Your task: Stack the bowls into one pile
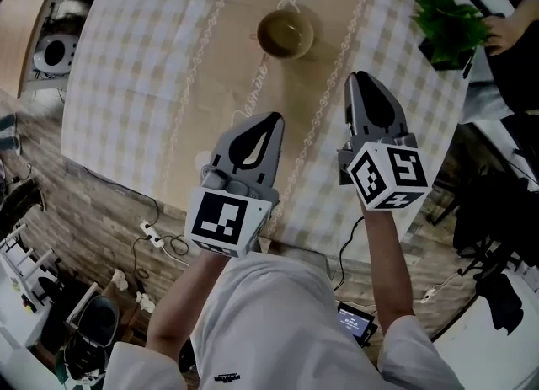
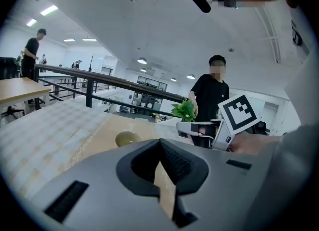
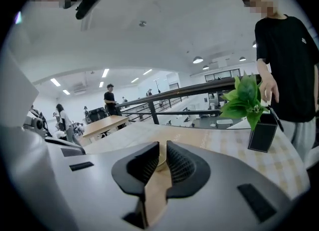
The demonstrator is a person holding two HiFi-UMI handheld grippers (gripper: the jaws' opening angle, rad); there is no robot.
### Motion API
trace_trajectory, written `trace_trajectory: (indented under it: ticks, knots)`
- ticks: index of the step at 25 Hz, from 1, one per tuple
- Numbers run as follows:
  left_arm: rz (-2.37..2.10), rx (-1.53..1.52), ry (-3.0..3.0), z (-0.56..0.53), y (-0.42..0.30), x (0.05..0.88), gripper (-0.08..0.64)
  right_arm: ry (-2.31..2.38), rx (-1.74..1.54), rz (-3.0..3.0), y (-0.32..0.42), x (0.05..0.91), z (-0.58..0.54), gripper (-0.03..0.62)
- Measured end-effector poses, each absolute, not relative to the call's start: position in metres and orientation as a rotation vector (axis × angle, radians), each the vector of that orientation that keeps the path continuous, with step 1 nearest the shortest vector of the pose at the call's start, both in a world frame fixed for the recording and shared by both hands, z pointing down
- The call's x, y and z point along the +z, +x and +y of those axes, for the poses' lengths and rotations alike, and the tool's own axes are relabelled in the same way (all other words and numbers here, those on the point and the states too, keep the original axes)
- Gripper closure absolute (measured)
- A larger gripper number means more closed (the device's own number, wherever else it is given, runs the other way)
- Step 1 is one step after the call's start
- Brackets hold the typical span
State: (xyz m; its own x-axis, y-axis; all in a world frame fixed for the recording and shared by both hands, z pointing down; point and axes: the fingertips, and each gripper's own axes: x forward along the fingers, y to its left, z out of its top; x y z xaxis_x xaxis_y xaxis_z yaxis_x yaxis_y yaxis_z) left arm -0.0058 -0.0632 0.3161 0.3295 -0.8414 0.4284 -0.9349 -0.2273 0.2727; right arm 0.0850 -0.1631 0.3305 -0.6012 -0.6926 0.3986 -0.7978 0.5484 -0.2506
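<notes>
One bowl (image 1: 285, 33) shows on the table (image 1: 126, 68). It is olive green and stands upright on the tan strip in the middle of the checked cloth, on the far side from the person holding the tongs. I cannot tell whether other bowls sit nested inside it. From the left gripper view the same bowl (image 2: 127, 138) lies beyond the jaws and a little to their left, well apart from them.

There are two grippers, each with one marker cube. The left gripper (image 1: 274, 119) hangs over the near part of the table, and its jaws are pressed together at the tips with nothing between them. The right gripper (image 1: 360, 78) is beside it to the right and reaches slightly farther. Its jaws are all but closed, with only a thin slit between the pads, and they pinch nothing. The bowl is beyond both tips and touches neither.

One black pot (image 1: 446, 53) stands at the far right corner of the table and holds one leafy green plant (image 1: 446, 13). A second person stands just past that corner, one hand (image 1: 504, 34) near the leaves. In the right gripper view the pot (image 3: 262, 132) is to the right of the jaws.
</notes>
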Motion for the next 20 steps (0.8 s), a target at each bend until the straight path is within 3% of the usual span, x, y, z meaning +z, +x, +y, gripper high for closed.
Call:
trace_trajectory:
  ticks: [20]
  knots:
    - [-1.619,0.196,2.201,0.028,0.088,0.216,0.541,1.129,0.505,-2.598,0.184,0.241,-0.021,0.549]
